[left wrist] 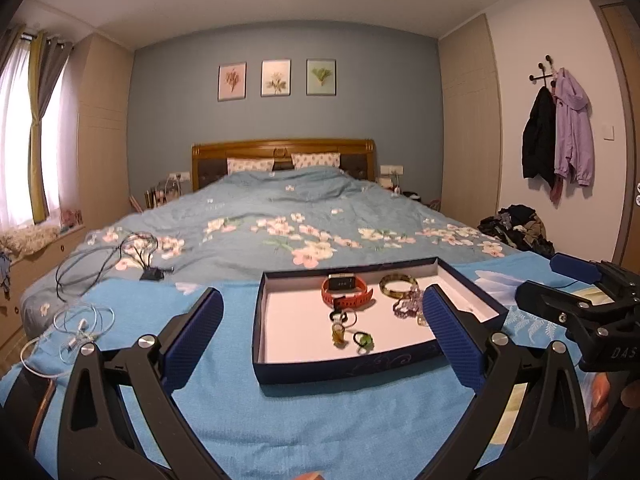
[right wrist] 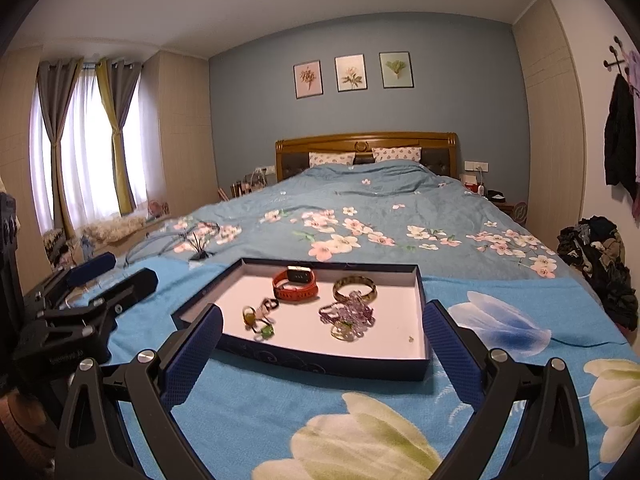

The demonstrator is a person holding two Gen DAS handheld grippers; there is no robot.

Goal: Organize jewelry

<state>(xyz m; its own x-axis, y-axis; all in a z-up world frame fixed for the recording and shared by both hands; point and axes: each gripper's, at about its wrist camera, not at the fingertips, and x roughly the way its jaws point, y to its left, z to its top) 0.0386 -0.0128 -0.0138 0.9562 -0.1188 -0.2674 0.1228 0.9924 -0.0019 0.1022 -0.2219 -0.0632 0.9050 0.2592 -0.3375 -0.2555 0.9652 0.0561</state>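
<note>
- We hold our left gripper [left wrist: 320, 312] spread wide with nothing between its blue pads, hovering just short of the dark blue tray [left wrist: 340, 370].
- Our right gripper [right wrist: 322, 326] is likewise spread wide and empty, the tray [right wrist: 320, 364] directly ahead of it.
- Inside the tray, nearest us, lie small rings [right wrist: 260, 322]; beyond them a red watch [right wrist: 295, 283], a bangle [right wrist: 354, 288] and a purple bead strand [right wrist: 352, 312].
- Only the left view shows white cables [left wrist: 80, 326] left of its fingers.
- Farther off, black cords [left wrist: 104, 258] sprawl across the bed [left wrist: 280, 208].
</note>
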